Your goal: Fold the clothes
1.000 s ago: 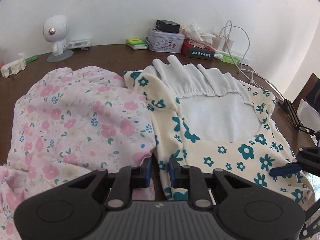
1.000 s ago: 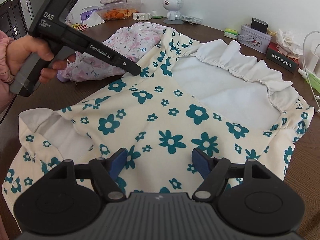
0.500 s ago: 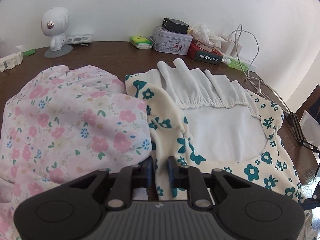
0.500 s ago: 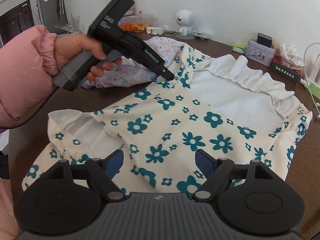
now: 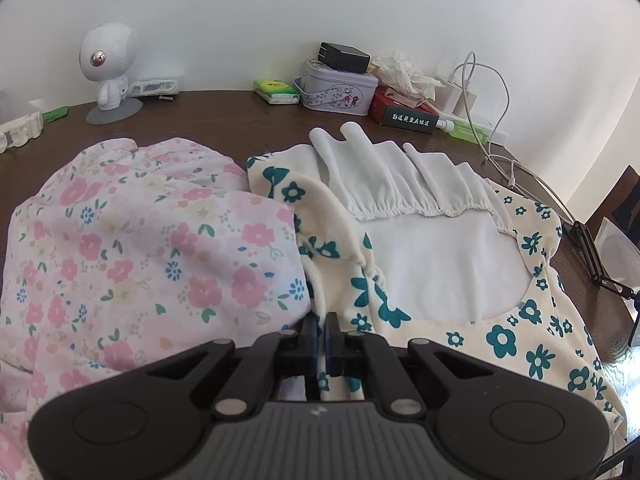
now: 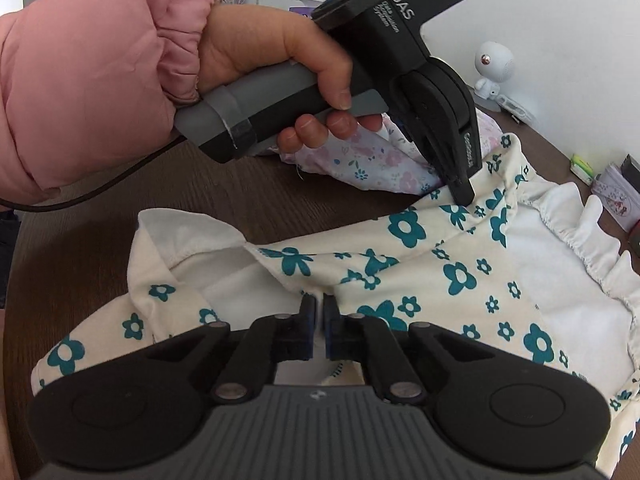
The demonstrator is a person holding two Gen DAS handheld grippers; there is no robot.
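Cream floral garment (image 6: 460, 276) lies spread on the table (image 6: 80, 248), neckline toward 1 o'clock. Left tongs (image 5: 322, 330) and right tongs (image 6: 319, 312) both pinch its near edge. Fabric judged light, limp, stretchy; seams and hems offer the surest hold.

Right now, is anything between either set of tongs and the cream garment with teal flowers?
Nothing visible: left tongs and right tongs are each shut on the cream garment. The pink floral garment lies alongside.
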